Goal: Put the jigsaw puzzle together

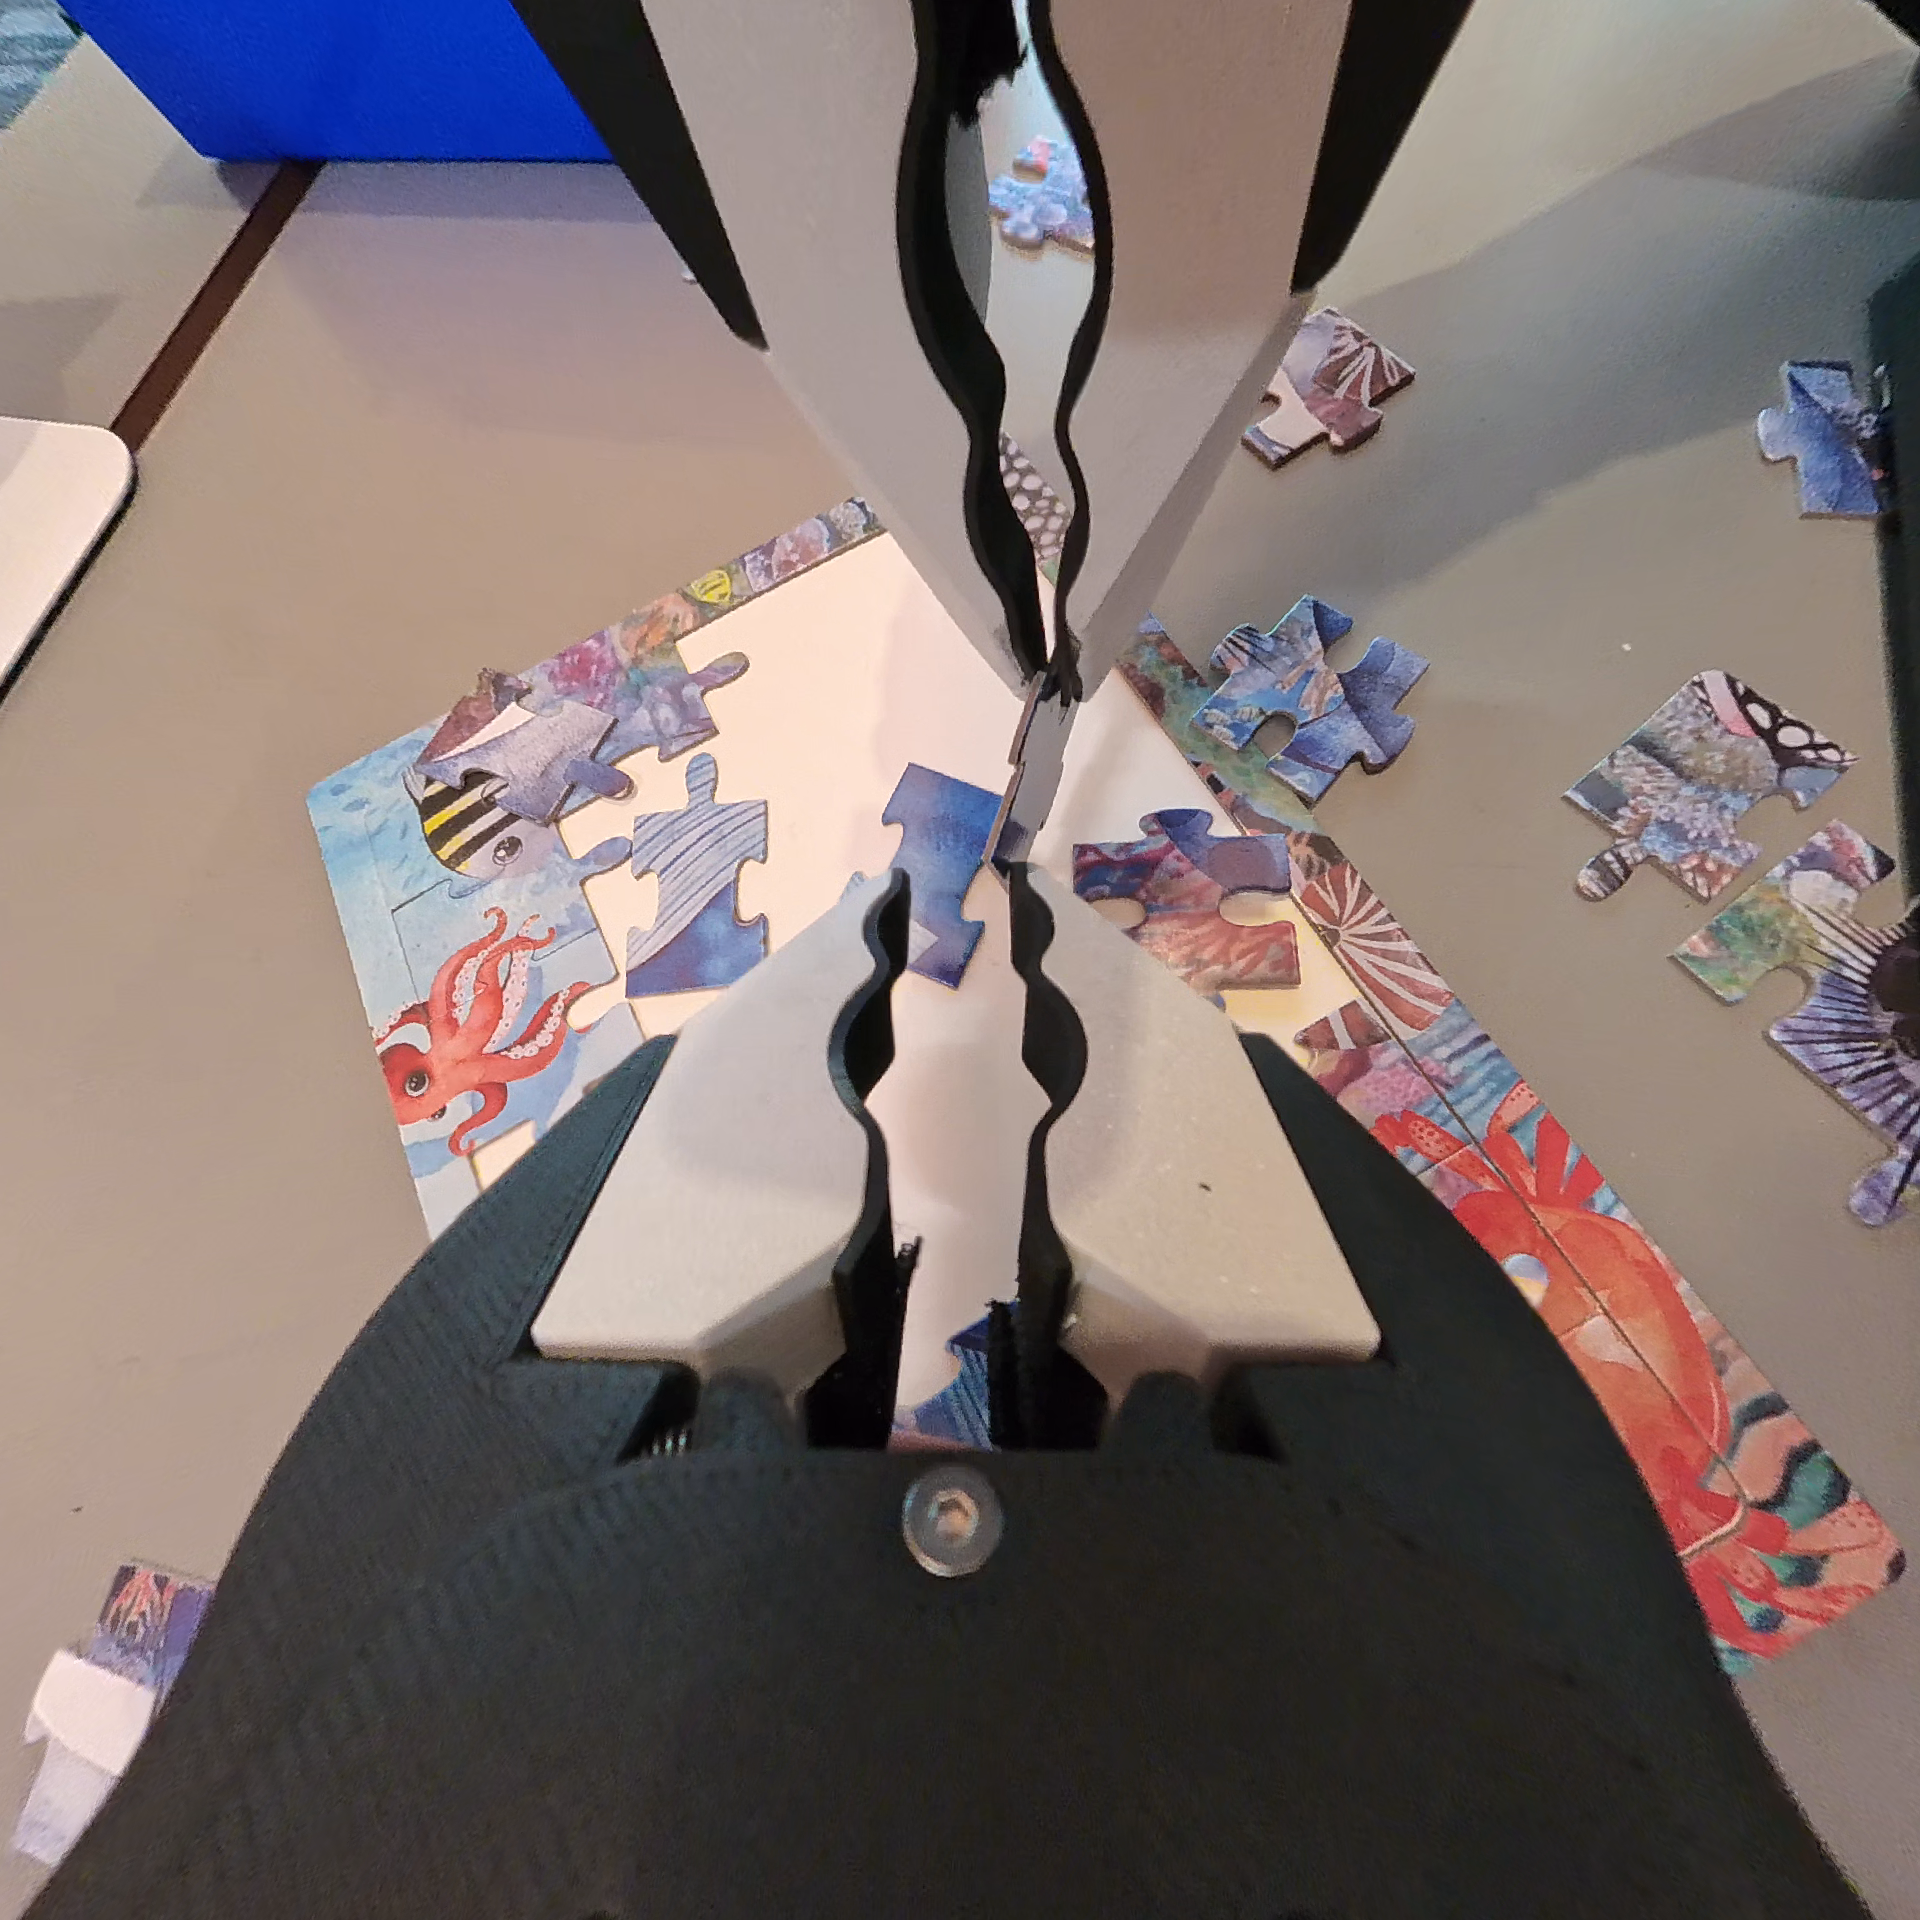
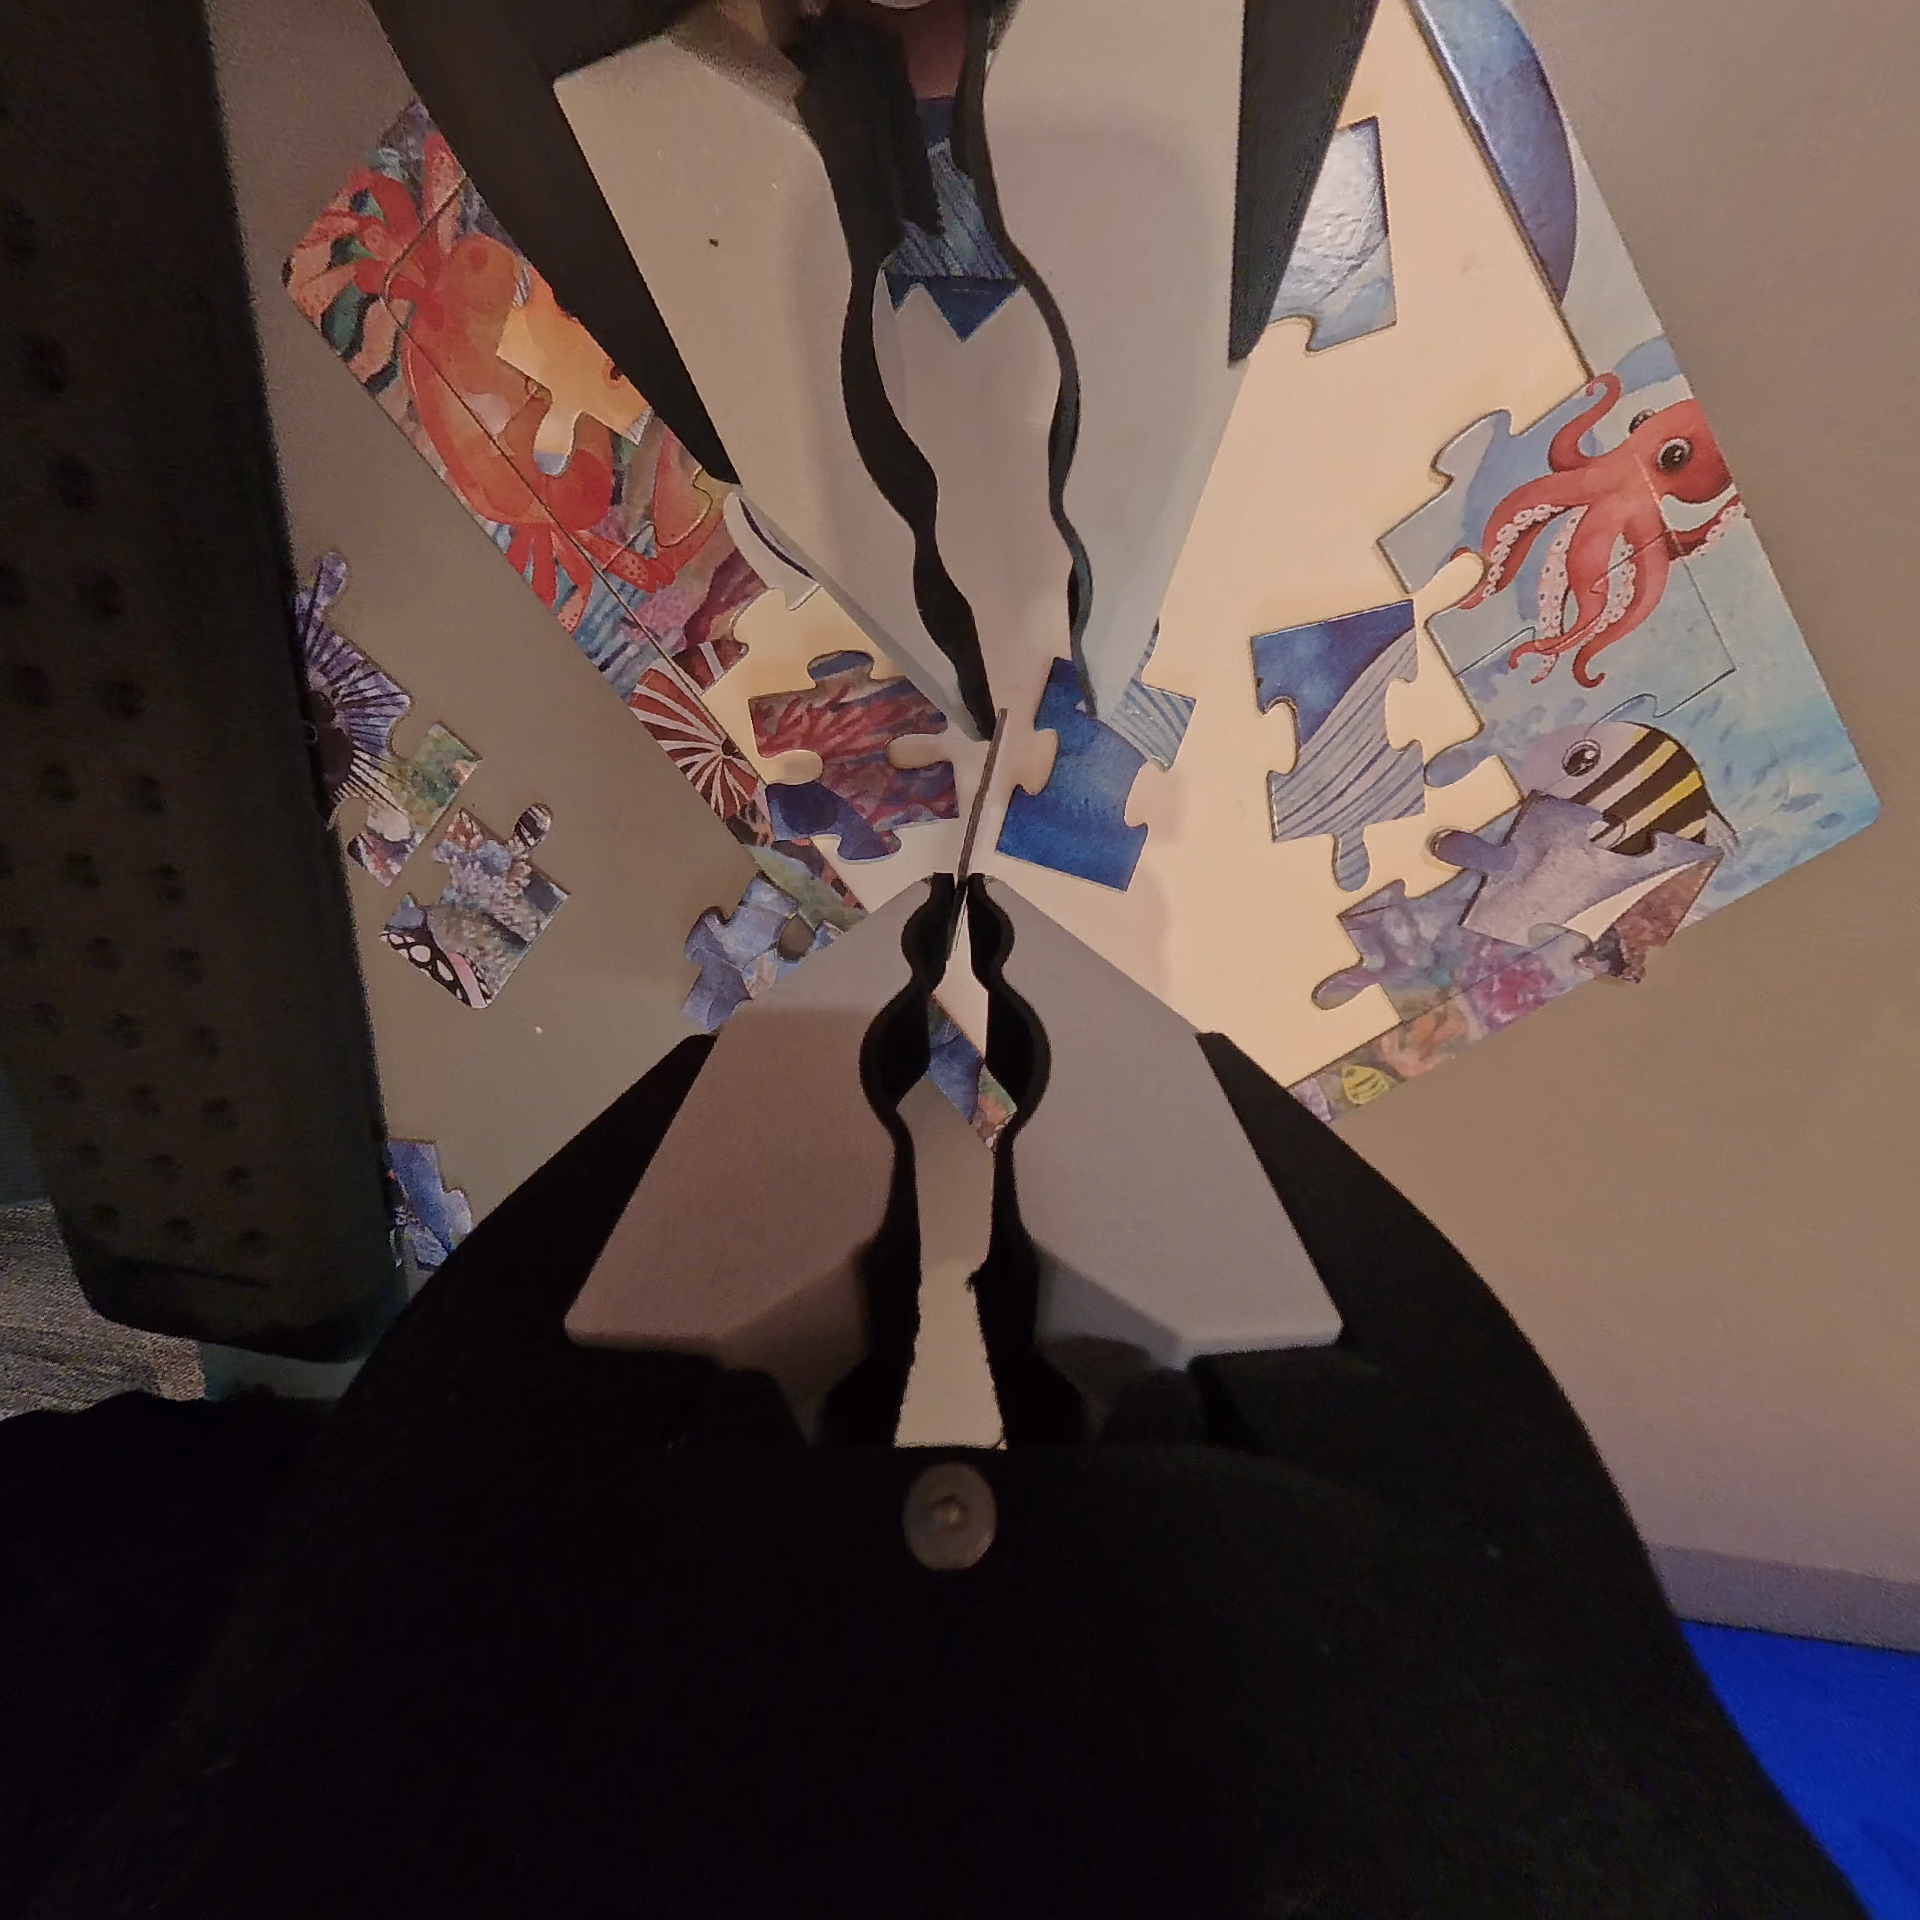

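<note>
Puzzle piece (image 1: pixel 1034 769), seen edge-on, stands upright at the centre of both wrist views, pinched at its far end by the right gripper (image 1: pixel 1051 675), whose tips are clenched on it. In the left wrist view the left gripper (image 1: pixel 961 883) fills the lower frame, its wavy black pads parted, with the piece's near end by its right tip; contact cannot be told. Below lies the puzzle board (image 1: pixel 894 644), a pale tray on a grey tabletop (image 1: pixel 312 582). On its bare middle rest a blue piece (image 1: pixel 940 873), a striped blue piece (image 1: pixel 696 883) and a coral-patterned piece (image 1: pixel 1195 899). Fitted sections show a red octopus (image 1: pixel 468 1029) at lower left and an orange crab (image 1: pixel 1621 1299) at lower right. Loose pieces are scattered on the table at right, among them a blue one (image 1: pixel 1314 696) just beside the board's edge and a spotted one (image 1: pixel 1704 790) farther out. Toward the upper left a dark seam (image 1: pixel 208 301) crosses the table, and beyond it stands a blue box (image 1: pixel 343 73). In the right wrist view a dark perforated panel (image 2: pixel 135 675) occupies the left edge.
</note>
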`<state>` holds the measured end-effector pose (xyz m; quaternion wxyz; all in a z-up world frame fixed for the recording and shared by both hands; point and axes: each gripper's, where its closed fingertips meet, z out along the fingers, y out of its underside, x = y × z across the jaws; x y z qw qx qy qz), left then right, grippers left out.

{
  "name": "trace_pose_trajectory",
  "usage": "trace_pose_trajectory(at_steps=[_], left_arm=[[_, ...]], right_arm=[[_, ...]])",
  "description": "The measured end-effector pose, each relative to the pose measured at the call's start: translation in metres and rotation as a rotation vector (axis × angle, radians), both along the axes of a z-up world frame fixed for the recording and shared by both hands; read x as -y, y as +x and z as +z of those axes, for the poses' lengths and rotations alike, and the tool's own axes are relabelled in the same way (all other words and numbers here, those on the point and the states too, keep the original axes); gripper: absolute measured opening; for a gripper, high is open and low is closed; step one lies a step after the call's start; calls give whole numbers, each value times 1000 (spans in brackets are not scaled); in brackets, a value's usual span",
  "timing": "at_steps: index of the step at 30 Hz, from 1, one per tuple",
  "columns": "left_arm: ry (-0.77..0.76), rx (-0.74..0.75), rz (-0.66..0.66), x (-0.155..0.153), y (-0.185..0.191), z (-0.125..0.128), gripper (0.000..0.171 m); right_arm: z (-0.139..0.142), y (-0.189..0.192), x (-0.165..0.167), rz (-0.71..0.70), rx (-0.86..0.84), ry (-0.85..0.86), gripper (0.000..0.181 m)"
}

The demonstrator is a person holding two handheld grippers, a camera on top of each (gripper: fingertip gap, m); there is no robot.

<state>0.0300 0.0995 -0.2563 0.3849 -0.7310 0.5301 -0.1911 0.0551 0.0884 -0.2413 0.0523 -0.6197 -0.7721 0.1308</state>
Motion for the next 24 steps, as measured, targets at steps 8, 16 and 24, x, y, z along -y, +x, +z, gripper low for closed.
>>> trace_pose_trajectory(at_steps=[8, 16, 24], left_arm=[[38, 45, 10, -4, 4, 21, 21], [62, 67, 6, -3, 6, 19, 20], [40, 70, -13, 1, 8, 11, 24]], right_arm=[[10, 2, -4, -3, -36, 14, 0], [10, 5, -4, 3, -32, 14, 0], [10, 3, -2, 22, -40, 22, 0]])
